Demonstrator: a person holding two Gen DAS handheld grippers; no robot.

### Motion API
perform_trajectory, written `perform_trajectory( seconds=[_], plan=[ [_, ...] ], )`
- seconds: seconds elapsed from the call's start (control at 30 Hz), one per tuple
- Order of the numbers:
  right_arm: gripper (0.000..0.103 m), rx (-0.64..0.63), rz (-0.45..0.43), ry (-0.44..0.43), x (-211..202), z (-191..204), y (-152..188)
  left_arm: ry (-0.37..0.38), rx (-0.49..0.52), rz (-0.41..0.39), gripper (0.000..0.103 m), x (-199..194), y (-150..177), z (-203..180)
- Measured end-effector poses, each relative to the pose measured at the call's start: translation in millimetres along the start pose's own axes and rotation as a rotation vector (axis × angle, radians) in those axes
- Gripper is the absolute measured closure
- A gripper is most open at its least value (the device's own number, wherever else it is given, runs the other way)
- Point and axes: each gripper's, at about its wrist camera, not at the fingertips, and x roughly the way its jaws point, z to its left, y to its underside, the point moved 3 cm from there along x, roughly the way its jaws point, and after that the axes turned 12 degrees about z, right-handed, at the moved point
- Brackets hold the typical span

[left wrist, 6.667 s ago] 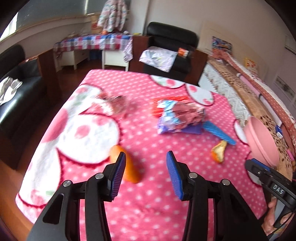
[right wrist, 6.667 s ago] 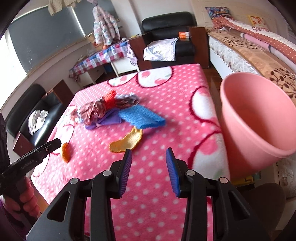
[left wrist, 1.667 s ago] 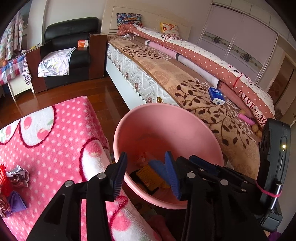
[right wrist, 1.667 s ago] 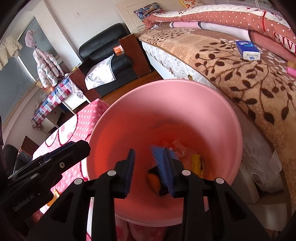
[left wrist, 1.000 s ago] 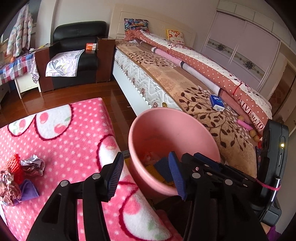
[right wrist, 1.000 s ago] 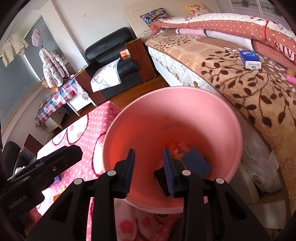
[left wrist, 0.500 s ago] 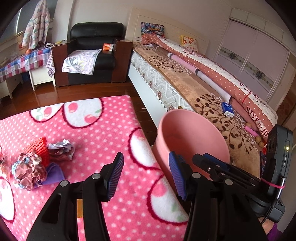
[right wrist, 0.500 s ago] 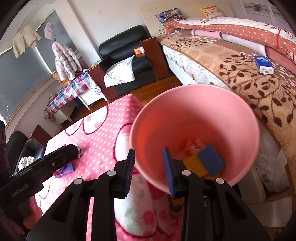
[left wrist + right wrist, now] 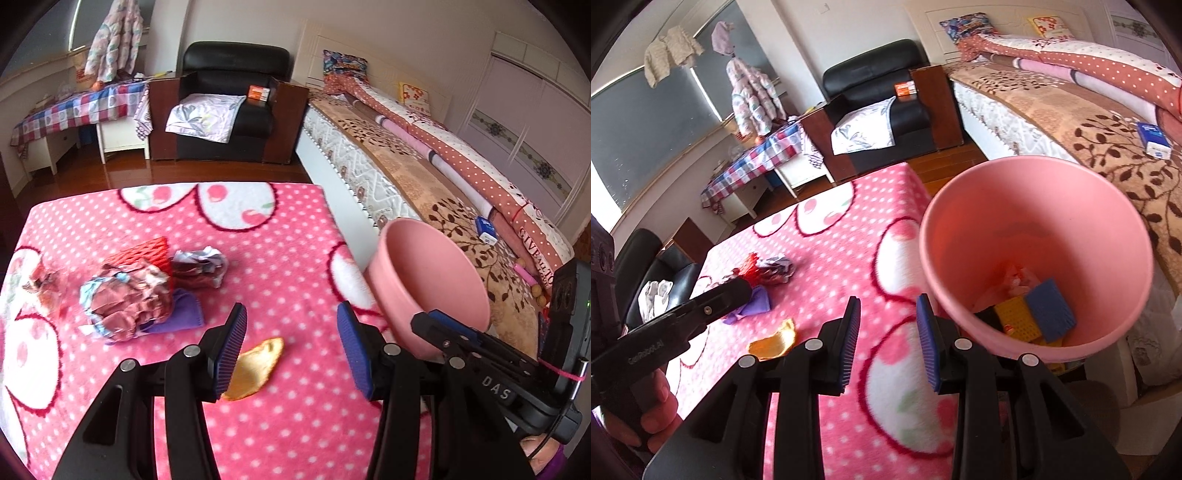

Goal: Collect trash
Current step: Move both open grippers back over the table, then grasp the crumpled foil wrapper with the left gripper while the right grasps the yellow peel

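My left gripper [image 9: 291, 350] is open and empty above the pink polka-dot blanket [image 9: 280, 258]. A yellow-orange peel [image 9: 255, 369] lies just under its left finger. Farther left lies a heap of crumpled wrappers [image 9: 125, 299] on a purple scrap [image 9: 181, 317], with a red net piece [image 9: 144, 253] and a crumpled paper ball [image 9: 201, 266] behind. My right gripper [image 9: 888, 343] is open and empty over the blanket's edge, beside the pink bin [image 9: 1034, 177]. Inside the bin lie a blue sponge [image 9: 1051, 310], a yellow sponge [image 9: 1019, 317] and other scraps. The peel [image 9: 774, 339] also shows in the right wrist view.
A bed [image 9: 424, 177] with a brown leaf-print cover runs along the right, close behind the bin. A black armchair [image 9: 229, 99] and a table with a checked cloth [image 9: 77, 107] stand at the back. Wooden floor [image 9: 122, 173] separates them from the blanket. A hand [image 9: 653, 410] grips the left tool.
Both grippers have swung left, away from the bin and back over the blanket. The wrapper heap and the peel have come into the left wrist view. Jaws unchanged.
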Motion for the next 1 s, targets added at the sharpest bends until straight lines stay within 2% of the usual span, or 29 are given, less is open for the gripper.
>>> perform_trajectory(
  seconds=[0.63, 1.0],
  plan=[
    [0.071, -0.106, 0.075, -0.014, 25, 50, 20, -0.111, -0.093, -0.021, 0.053, -19, 42, 66],
    [0.071, -0.127, 0.135, -0.071, 43, 69, 23, -0.157, -0.170, -0.033, 0.053, -35, 57, 114]
  ],
)
